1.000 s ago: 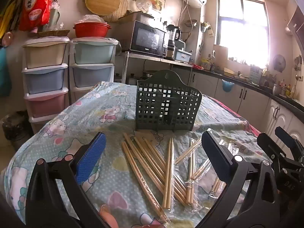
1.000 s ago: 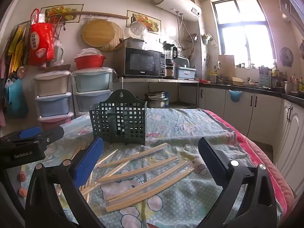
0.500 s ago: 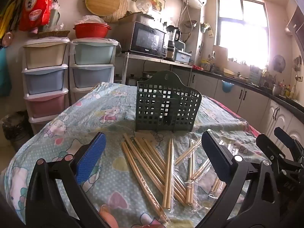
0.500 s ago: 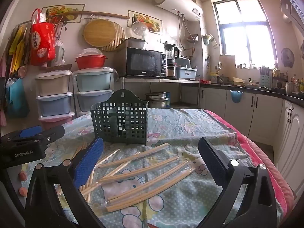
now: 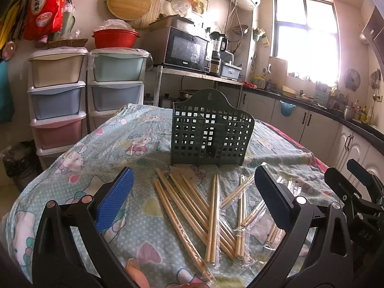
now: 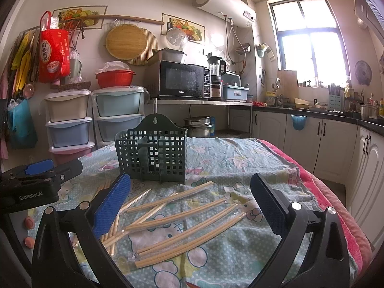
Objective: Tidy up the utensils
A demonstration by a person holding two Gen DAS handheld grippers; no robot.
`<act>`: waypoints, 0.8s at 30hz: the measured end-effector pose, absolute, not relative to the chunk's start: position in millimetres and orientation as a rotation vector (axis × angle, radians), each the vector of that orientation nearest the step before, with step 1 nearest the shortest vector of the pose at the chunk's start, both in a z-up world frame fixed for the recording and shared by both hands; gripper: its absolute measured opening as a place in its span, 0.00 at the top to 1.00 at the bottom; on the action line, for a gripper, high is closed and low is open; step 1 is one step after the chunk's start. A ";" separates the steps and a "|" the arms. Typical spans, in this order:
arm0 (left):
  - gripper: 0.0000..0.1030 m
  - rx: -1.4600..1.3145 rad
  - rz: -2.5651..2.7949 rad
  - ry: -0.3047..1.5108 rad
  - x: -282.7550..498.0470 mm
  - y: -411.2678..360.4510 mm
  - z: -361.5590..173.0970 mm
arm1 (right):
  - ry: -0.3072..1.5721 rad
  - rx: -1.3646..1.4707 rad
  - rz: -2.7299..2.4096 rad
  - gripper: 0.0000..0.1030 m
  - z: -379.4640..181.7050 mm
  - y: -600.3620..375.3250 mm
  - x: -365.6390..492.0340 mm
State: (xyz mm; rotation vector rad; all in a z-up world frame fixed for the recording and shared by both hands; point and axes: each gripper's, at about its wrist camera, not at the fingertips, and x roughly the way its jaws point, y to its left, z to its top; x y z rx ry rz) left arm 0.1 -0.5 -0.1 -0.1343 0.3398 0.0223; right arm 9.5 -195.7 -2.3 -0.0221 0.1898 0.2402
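Note:
Several wrapped pairs of wooden chopsticks (image 5: pixel 199 206) lie scattered on the patterned tablecloth (image 5: pixel 100 148), also in the right wrist view (image 6: pixel 182 218). A dark green perforated utensil holder (image 5: pixel 211 134) stands upright behind them, seen in the right wrist view (image 6: pixel 153 153) too. My left gripper (image 5: pixel 194 204) is open and empty, hovering over the near chopsticks. My right gripper (image 6: pixel 189 204) is open and empty over the chopsticks on the right side. Each gripper shows in the other's view: the right one (image 5: pixel 360 199), the left one (image 6: pixel 36 180).
Stacked plastic drawers (image 5: pixel 57 96) stand beyond the table's far left edge. A microwave (image 6: pixel 182 79) sits on a metal shelf behind. Kitchen cabinets (image 6: pixel 336 141) and counter run along the right. A red blanket edge (image 6: pixel 336 201) borders the table on the right.
The right wrist view has shifted slightly, with the holder drifting a little to the right in it. The left gripper and the chopsticks have not visibly moved.

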 end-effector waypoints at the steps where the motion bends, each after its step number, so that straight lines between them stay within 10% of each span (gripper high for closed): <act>1: 0.10 -0.134 0.022 0.341 0.2 -0.7 -0.4 | 0.189 -0.022 0.240 0.06 -2.5 -196.1 9.7; 24: 0.10 -0.133 0.023 0.342 0.2 -1.0 -0.9 | 0.190 -0.024 0.243 0.06 -1.0 -196.2 10.9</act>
